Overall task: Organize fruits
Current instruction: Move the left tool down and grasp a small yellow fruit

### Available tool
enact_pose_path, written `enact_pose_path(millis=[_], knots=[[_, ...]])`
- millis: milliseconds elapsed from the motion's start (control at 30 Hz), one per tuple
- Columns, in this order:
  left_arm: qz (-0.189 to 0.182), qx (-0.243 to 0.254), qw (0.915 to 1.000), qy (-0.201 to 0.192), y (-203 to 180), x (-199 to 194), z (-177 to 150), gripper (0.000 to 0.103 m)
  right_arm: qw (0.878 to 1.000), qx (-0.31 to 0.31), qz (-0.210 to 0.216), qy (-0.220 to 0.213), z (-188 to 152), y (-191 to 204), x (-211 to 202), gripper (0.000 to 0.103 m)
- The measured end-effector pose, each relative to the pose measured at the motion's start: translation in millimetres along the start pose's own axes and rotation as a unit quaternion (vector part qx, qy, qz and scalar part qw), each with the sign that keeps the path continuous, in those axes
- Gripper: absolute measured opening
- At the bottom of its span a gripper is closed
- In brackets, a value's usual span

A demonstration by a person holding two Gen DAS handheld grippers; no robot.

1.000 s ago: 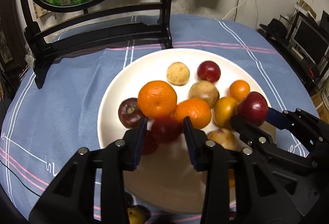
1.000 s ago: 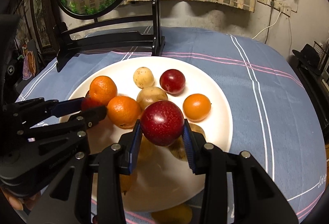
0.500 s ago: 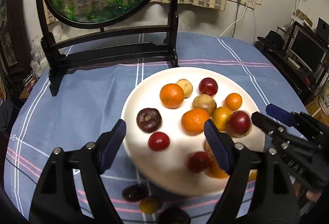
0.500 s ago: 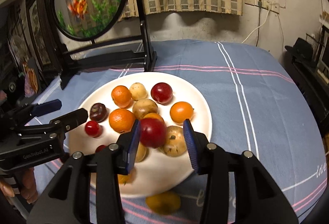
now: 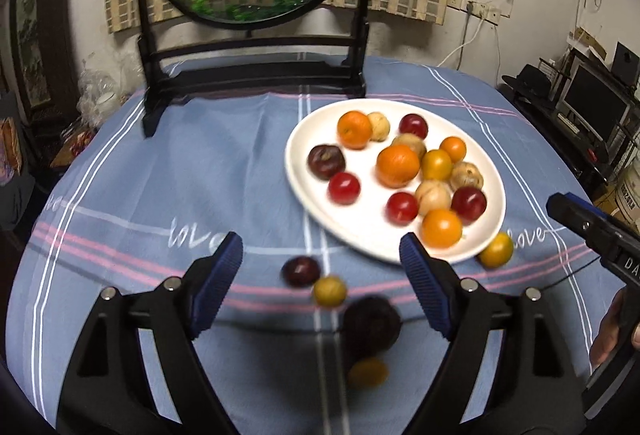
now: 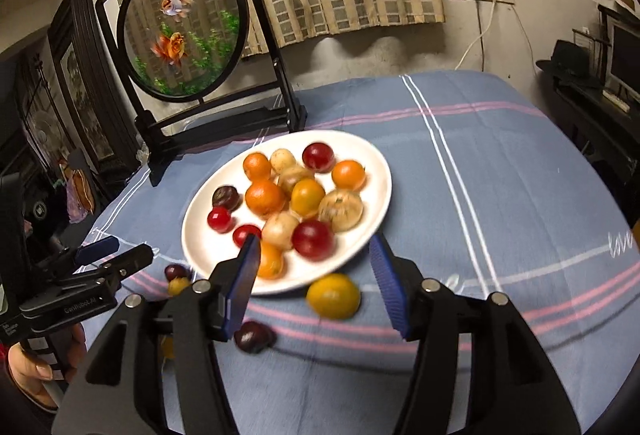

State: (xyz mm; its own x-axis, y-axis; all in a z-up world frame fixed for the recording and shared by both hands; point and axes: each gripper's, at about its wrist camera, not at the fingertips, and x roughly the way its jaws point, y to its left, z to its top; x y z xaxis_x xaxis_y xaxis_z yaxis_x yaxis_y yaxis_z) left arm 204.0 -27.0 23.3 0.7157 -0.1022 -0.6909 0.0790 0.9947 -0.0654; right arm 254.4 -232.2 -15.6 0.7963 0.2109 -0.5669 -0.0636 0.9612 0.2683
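Most fruit plated, a few strays left on the counter.
The white plate (image 5: 304, 191) holds over a dozen fruits; both left tongs (image 5: 320, 285) and right tongs (image 6: 316, 285) are opening, empty, above the yellow fruit (image 6: 333, 295), dark plum (image 5: 301, 271) and other leftovers.

A: Any readable text?
B: "love" in white script on the blue tablecloth (image 5: 192, 195), twice in the left wrist view: near left, and near right beside the plate (image 5: 296, 171). Partly cut off at right in the right wrist view.
A: Grippers?
B: "GenRobot.AI" on the left gripper (image 6: 116, 255) body; "DA…" cut off on the right gripper (image 5: 576, 211).
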Motion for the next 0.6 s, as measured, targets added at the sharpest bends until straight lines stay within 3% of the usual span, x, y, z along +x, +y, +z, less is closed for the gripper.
enact_pose_path(millis=[167,367,600], knots=[[0.007,-0.008,0.9999,0.009,11,-8,-17,0.082,0.999,0.04,0.015,-0.003,-22,-1,-6,0.057],[0.013,-0.004,0.9999,0.011,12,-12,-36,0.084,1.0,0.011,0.003,-0.005,-36,10,-9,0.057],[0.017,0.052,0.9984,0.014,-6,-6,-58,0.084,1.0,0.006,0.0,0.008,-41,5,1,0.057]])
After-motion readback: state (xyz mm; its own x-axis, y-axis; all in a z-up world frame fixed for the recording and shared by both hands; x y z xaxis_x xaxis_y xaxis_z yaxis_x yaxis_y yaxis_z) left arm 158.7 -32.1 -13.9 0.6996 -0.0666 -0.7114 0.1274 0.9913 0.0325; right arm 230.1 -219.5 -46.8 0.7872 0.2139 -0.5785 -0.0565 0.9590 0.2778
